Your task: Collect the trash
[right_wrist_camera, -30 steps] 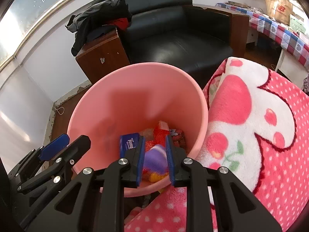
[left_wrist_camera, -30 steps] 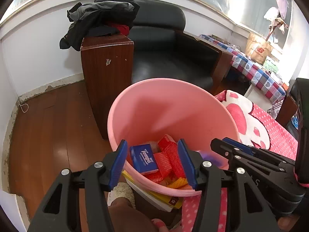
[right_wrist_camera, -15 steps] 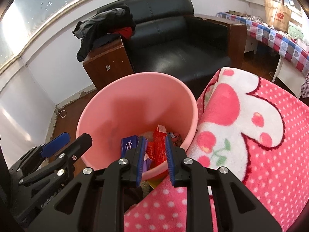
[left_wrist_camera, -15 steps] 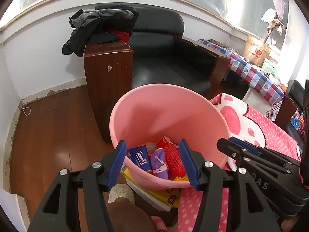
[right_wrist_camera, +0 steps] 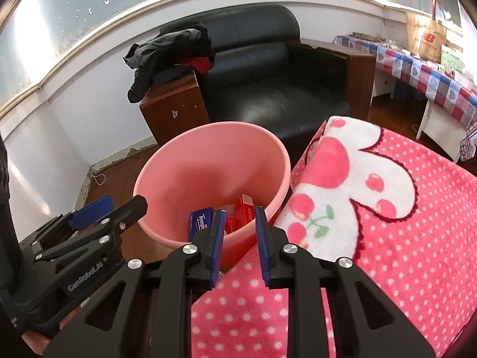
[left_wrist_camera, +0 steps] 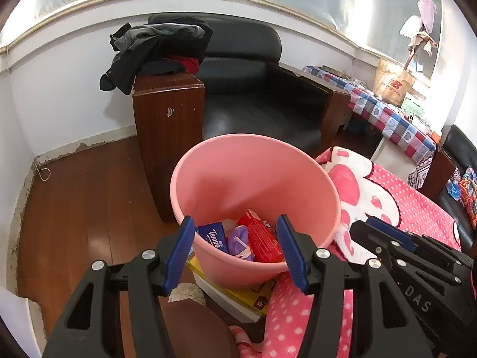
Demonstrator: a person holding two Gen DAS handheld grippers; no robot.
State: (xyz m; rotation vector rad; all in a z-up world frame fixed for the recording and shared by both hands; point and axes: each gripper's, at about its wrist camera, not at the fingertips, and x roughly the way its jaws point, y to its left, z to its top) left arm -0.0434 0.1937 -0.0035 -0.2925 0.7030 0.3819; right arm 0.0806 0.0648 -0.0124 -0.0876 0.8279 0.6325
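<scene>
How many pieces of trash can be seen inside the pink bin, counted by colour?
Blue: 1, the Tempo tissue pack
Purple: 1, the purple wrapper
Red: 1, the red box
Total: 3 clearly visible in the pink bin; anything beneath them is hidden.

Your left wrist view looks steeply down along its fingers (left_wrist_camera: 184,247) into the pink bucket (left_wrist_camera: 253,179), close above its near rim. Your right wrist view sits just right of it, tilted down alike, facing the bucket (right_wrist_camera: 208,164) from slightly further back. Both views share the bucket, the black sofa (left_wrist_camera: 247,89) behind it, the wooden cabinet (left_wrist_camera: 170,137) left of it and the pink blanket (right_wrist_camera: 387,208) right of it. Each view catches the other gripper beside the bucket: right gripper (left_wrist_camera: 387,244), left gripper (right_wrist_camera: 107,211).
</scene>
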